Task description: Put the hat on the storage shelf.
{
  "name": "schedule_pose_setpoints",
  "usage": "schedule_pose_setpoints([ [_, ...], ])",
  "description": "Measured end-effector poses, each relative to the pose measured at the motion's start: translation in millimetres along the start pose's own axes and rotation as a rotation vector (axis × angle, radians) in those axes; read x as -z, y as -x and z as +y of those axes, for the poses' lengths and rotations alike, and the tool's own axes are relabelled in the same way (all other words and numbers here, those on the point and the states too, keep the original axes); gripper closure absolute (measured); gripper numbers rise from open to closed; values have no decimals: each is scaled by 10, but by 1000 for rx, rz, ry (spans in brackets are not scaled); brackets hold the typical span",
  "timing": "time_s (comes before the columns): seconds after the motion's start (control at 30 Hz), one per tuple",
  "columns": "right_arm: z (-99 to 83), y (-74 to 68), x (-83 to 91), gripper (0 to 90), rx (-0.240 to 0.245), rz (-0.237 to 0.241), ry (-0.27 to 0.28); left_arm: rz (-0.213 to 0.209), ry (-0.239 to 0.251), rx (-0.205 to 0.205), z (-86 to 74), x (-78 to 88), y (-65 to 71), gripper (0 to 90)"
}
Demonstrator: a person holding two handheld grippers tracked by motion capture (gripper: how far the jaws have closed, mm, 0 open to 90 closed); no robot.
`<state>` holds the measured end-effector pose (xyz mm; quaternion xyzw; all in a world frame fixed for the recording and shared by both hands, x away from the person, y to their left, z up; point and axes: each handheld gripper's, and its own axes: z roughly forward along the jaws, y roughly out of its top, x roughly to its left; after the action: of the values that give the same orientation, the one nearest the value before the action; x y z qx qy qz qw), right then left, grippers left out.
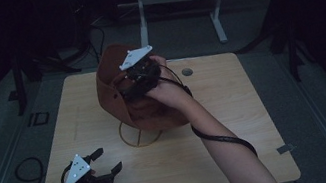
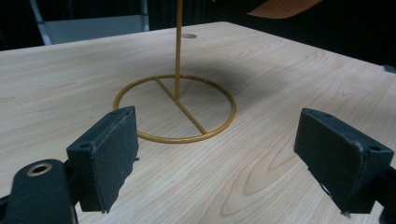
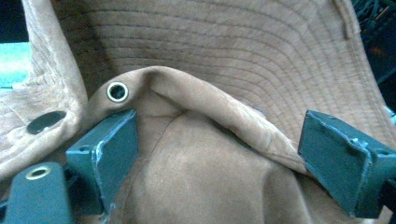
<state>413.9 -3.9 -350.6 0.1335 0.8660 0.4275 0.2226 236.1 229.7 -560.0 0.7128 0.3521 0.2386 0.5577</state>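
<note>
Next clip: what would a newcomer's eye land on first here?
The brown hat draped over a gold wire stand at the middle of the wooden table stands out first. The right tool sits against the hat's crown, jaws apart, with folded fabric and a metal eyelet between them. The left tool rests open near the table's front left corner, pointing at the stand's ring base.

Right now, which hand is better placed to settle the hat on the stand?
Right. Its tool is open at the brown hat over the gold stand; the left tool sits open near the table edge.
</note>
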Motion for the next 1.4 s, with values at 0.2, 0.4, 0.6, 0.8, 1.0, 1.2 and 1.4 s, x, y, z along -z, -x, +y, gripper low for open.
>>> schedule_pose_setpoints([
  [0.2,-50,109,179,134,-51,22,55,9,10,17,-6,12,-26,146],
  [0.4,-156,205,329,135,-96,21,118,14,6,11,-13,0,-19,146],
  [0.6,-359,289,525,135,-144,10,152,28,-4,11,-29,-12,-32,146],
  [0.8,-620,363,664,138,-173,-4,147,31,-6,-7,-36,-32,-7,145],
  [1.0,-936,439,780,138,-218,-12,134,28,-24,-12,-58,-56,5,144],
  [1.2,-1245,508,903,138,-246,-40,126,49,-17,-25,-65,-54,14,132],
  [1.4,-1558,550,1008,138,-288,-60,121,51,-28,-29,-80,-64,17,131],
])
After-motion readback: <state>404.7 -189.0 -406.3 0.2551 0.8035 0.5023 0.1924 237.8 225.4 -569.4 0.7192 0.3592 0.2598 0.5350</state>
